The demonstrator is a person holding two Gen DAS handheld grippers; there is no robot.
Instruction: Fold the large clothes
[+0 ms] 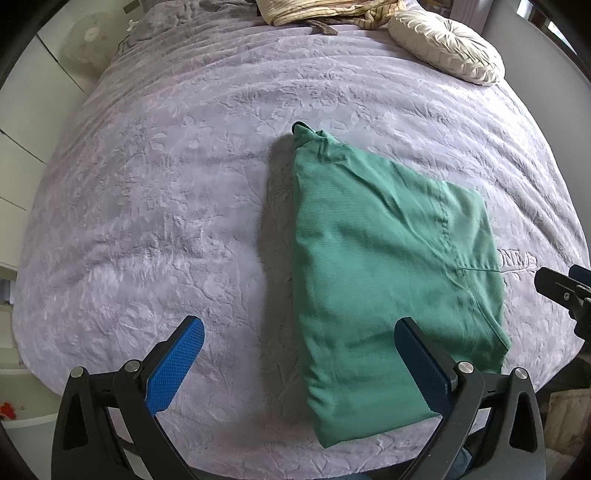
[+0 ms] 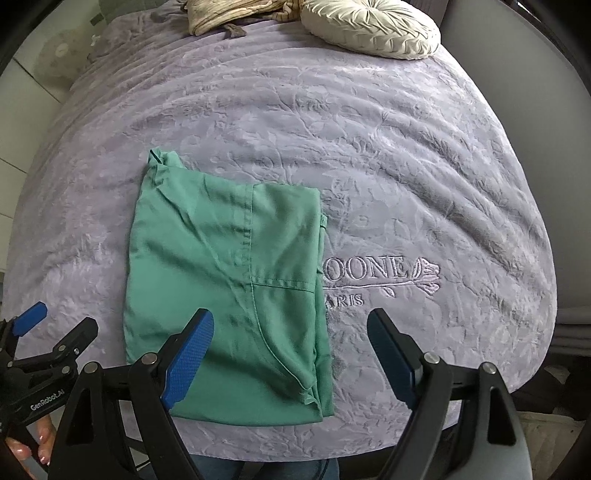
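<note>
Green folded garment (image 2: pixel 225 295) lies on lilac bedspread (image 2: pixel 406 166); cushion (image 2: pixel 373 29) beyond; both tools spread, empty.

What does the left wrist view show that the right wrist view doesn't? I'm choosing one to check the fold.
Only the left wrist view: the folded green garment's left edge with its shadow, unobstructed. Only the right wrist view: the embroidered lettering on the purple bedspread, and fingers on the left gripper's handle. Both: the garment lying flat, the round cream cushion, and both grippers, left gripper and right gripper, open and empty.
</note>
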